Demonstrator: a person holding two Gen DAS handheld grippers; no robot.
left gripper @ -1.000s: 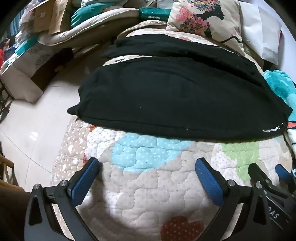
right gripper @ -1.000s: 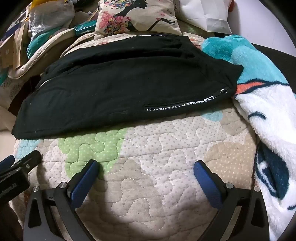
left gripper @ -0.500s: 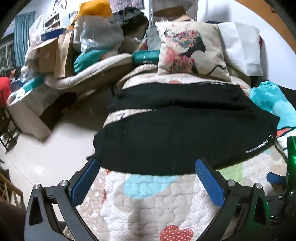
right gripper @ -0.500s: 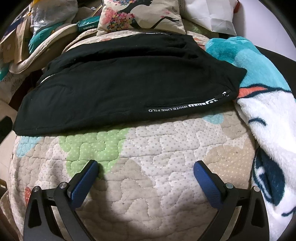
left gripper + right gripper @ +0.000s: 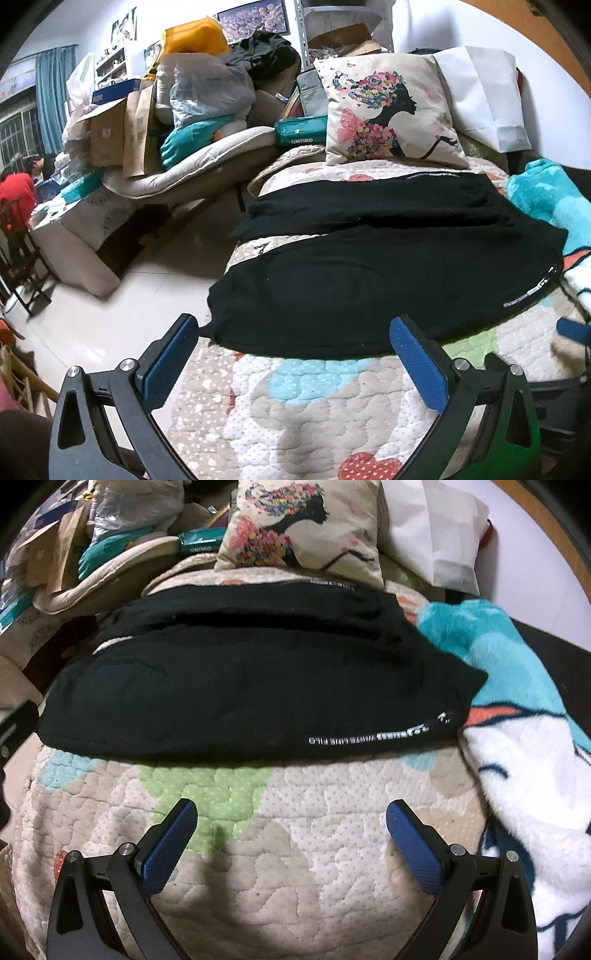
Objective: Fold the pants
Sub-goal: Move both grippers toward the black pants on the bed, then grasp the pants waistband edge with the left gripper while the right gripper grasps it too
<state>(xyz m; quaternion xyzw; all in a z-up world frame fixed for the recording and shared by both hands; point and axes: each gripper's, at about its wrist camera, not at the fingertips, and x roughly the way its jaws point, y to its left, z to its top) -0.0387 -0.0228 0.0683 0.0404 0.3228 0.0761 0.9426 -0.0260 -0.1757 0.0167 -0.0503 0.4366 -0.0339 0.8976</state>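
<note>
Black pants (image 5: 369, 280) lie spread flat across a quilted bed cover (image 5: 295, 413), both legs pointing left, with white lettering along the near seam. They also show in the right wrist view (image 5: 251, 686). My left gripper (image 5: 295, 354) is open and empty, held above the quilt just in front of the near leg's left end. My right gripper (image 5: 291, 834) is open and empty, over the quilt (image 5: 295, 849) in front of the pants' waist end, apart from the cloth.
A printed cushion (image 5: 388, 114) and a white pillow (image 5: 484, 99) stand behind the pants. A teal and white fleece blanket (image 5: 524, 746) lies to the right. The bed's left edge drops to a tiled floor (image 5: 122, 302). Boxes and bags (image 5: 166, 110) are piled beyond.
My left gripper has pulled back and tilted up, so the pants look farther off and the room shows. My right gripper has shifted slightly. The pants have not moved.
</note>
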